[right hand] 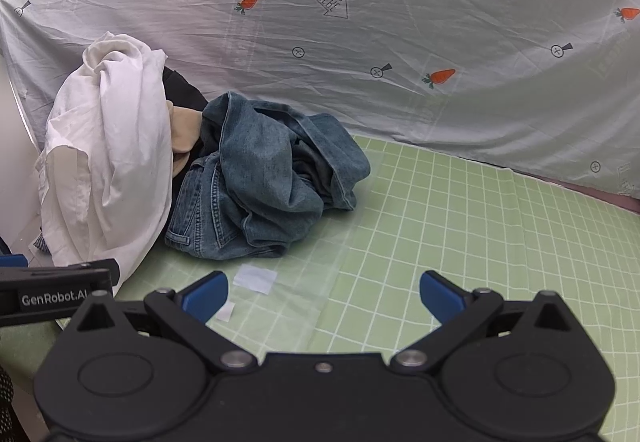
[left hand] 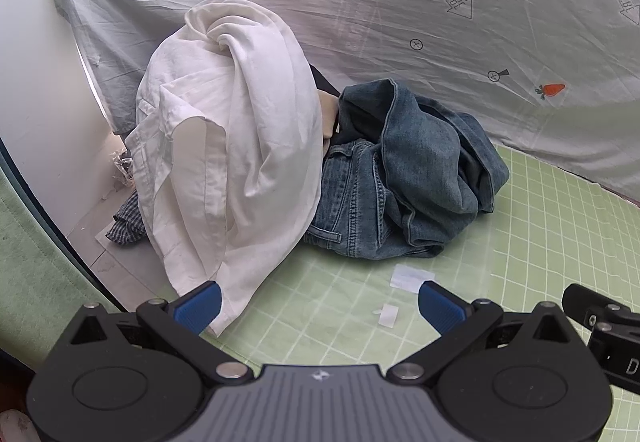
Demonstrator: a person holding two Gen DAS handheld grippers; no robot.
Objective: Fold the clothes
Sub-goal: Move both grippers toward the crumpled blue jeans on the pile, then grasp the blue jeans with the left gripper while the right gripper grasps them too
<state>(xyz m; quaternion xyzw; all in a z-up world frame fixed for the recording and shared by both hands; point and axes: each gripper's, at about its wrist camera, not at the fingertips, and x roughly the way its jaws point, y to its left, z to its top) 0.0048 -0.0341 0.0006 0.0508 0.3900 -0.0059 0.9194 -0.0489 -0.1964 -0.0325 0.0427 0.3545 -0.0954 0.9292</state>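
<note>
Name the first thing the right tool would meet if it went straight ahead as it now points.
Probably bare green mat, then the printed sheet hung behind. The jeans lie left of that line, though depth is unclear.

I see a pale green mat [right hand: 460, 226] with a white grid covering the work surface. Behind it, from nine round to three o'clock, hangs a creased light grey sheet [right hand: 360, 42] printed with orange carrots [right hand: 439, 76], "LOOK HERE" arrows [right hand: 322, 0] and small crossed circles. Two patches of clear tape lie on the mat at about six o'clock: a larger one [right hand: 255, 279] and a smaller one [right hand: 226, 312] just nearer to me. At eight o'clock in my left view lies a white floor [left hand: 36, 146].
</note>
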